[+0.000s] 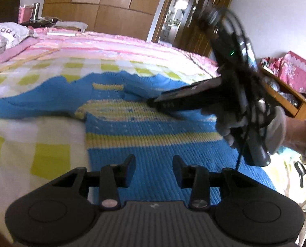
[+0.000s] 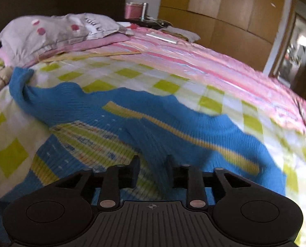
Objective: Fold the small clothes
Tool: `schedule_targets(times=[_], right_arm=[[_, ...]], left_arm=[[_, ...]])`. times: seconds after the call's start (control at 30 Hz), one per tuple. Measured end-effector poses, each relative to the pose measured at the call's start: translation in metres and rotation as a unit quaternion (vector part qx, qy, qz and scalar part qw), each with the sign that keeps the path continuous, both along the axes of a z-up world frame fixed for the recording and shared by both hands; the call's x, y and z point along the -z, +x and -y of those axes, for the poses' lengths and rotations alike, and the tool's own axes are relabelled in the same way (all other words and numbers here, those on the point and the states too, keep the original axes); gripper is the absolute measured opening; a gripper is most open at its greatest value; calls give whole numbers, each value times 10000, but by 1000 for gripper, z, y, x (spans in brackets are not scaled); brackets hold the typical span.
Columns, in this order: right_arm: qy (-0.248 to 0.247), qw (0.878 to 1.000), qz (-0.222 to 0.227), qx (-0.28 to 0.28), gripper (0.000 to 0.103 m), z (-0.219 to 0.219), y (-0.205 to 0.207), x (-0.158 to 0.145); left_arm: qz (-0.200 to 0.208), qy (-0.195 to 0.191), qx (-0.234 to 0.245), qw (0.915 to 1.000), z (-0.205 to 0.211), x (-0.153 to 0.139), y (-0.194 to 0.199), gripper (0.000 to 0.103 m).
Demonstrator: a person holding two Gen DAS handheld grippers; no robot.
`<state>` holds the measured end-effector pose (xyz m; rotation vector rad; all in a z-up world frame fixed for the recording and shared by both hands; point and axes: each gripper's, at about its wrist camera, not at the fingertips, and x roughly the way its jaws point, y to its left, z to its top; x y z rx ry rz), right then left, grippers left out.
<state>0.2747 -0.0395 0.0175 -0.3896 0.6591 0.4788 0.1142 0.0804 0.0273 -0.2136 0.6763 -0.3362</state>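
Your left hand-held gripper [image 1: 154, 169] hovers empty over the blue sweater [image 1: 153, 144]; the right hand-held gripper [image 2: 153, 169] gapes narrowly, fabric between its fingers but unpinched. A grey pillow [image 2: 50, 33] lies at 10 o'clock, a wardrobe [image 2: 224, 10] at 1.

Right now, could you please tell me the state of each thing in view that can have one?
blue striped sweater: lying on the bed, one sleeve folded across its chest.
left claw: open, empty, above the sweater.
right claw: open, a sweater fold between its fingers.
checked bedcover: spread flat.

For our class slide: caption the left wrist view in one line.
Open left hand-held gripper over a blue sweater; right hand-held gripper reaching across.
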Motion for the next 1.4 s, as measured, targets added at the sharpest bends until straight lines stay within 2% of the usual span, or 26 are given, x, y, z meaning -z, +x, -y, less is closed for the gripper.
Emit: schedule_targets(times=[0.1, 0.17, 0.2, 0.27, 0.4, 0.5, 0.63, 0.7, 0.8, 0.87, 0.9, 1.0, 1.13, 1.23, 1.4], right_arm=[[-311, 9995, 115, -5, 39, -10, 5, 8], [-416, 9991, 42, 104, 34, -16, 11, 12], [-335, 9993, -22, 162, 29, -15, 14, 10], [-105, 9993, -182, 320, 11, -8, 19, 1], [644, 9934, -356, 883, 5, 19, 33, -28], [1261, 9834, -190, 1294, 5, 32, 40, -51], [1558, 9810, 256, 1128, 5, 16, 31, -59], [1433, 9858, 92, 873, 6, 0, 27, -45], [1046, 9927, -402, 450, 6, -24, 25, -13], [789, 9950, -577, 217, 14, -33, 19, 5], [668, 9956, -655, 107, 14, -36, 17, 10], [613, 9966, -552, -31, 17, -36, 7, 7], [1020, 9929, -611, -75, 26, -15, -1, -9], [1244, 9906, -544, 157, 28, 10, -4, -11], [1192, 9844, -416, 1227, 28, 51, 8, 1]], left_arm=[[57, -23, -73, 10000, -8, -2, 1, 44], [77, -40, -112, 9999, -13, -2, 2, 44], [94, -54, -130, 9999, -15, -2, 3, 44], [127, -95, -152, 9998, -19, -2, 3, 44], [146, -201, -188, 9995, -25, -3, 4, 44], [206, -231, -238, 9992, -28, -6, 4, 44], [237, -275, -305, 9989, -32, -8, 5, 44], [224, -260, -325, 9989, -34, -7, 5, 44], [180, -271, -327, 9989, -34, -6, 6, 45], [183, -256, -321, 9990, -35, -5, 6, 45], [185, -241, -322, 9990, -34, -5, 6, 45], [177, -238, -328, 9990, -35, -4, 7, 45], [162, -256, -377, 9988, -38, -2, 8, 45], [176, -241, -448, 9986, -41, -2, 10, 45], [261, -184, -755, 9966, -55, -5, 13, 45]])
